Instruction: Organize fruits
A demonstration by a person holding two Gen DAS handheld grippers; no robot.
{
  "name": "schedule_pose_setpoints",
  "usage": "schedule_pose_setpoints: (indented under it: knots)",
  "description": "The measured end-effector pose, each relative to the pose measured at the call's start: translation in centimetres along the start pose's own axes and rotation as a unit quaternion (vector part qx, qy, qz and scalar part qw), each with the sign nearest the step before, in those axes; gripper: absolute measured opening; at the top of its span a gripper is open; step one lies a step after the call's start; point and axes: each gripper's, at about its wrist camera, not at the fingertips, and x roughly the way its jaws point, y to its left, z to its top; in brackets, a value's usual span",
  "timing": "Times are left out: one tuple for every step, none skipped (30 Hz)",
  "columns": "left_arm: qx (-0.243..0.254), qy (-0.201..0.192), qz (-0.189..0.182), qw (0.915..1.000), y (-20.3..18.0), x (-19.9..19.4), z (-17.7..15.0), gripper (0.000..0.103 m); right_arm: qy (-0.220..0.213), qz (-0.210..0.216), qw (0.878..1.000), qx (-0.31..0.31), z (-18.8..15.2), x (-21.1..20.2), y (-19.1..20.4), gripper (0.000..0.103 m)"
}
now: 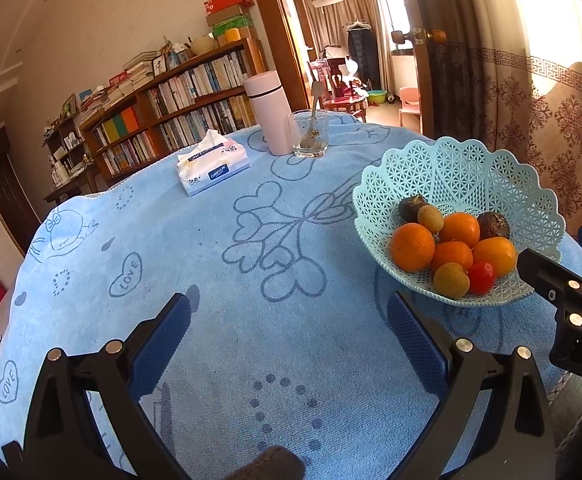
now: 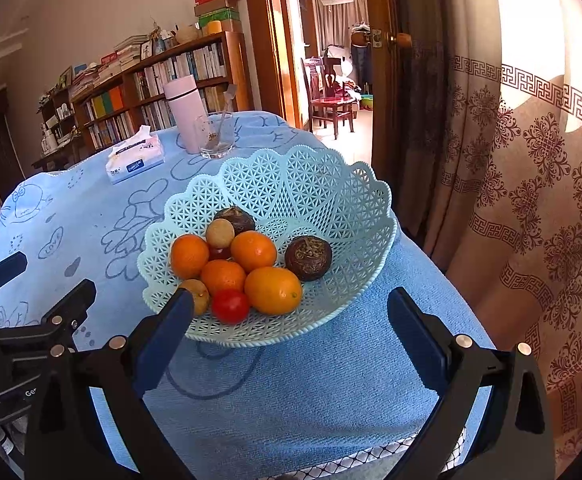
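A pale blue lattice basket (image 1: pixel 463 168) (image 2: pixel 311 184) stands on the blue cloth at the table's right side. It holds several oranges (image 1: pixel 412 247) (image 2: pixel 273 290), a red tomato (image 1: pixel 481 277) (image 2: pixel 230 306), tan longans (image 1: pixel 451 279) (image 2: pixel 220 233) and two dark brown fruits (image 1: pixel 493 225) (image 2: pixel 308 258). My left gripper (image 1: pixel 289 320) stands open over bare cloth, left of the basket, with nothing between its fingers. My right gripper (image 2: pixel 289 316) is open too, just in front of the basket's near rim. Each gripper shows at the other view's edge.
A tissue pack (image 1: pixel 213 168) (image 2: pixel 135 160), a pink flask (image 1: pixel 269 114) (image 2: pixel 185 114) and a glass with a spoon (image 1: pixel 310 134) (image 2: pixel 215 136) stand at the table's far side. A patterned curtain (image 2: pixel 531 200) hangs to the right. Bookshelves (image 1: pixel 163 120) line the wall behind.
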Motion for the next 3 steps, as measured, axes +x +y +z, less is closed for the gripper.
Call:
schedule_pose_setpoints:
  knots:
    - [-0.005,0.003,0.002,1.0,0.35,0.06,-0.12,0.098,-0.004,0.0,1.0,-0.002,-0.01,-0.24,0.19,0.099]
    - [-0.01,0.006,0.005,0.9999,0.75,0.07,-0.3,0.098,-0.007,0.0,1.0,-0.005,-0.03,-0.5,0.44,0.099]
    - [-0.014,0.008,0.007,0.9998,1.17,0.11,-0.49,0.098,-0.011,0.001,1.0,-0.009,-0.07,-0.78,0.79,0.099]
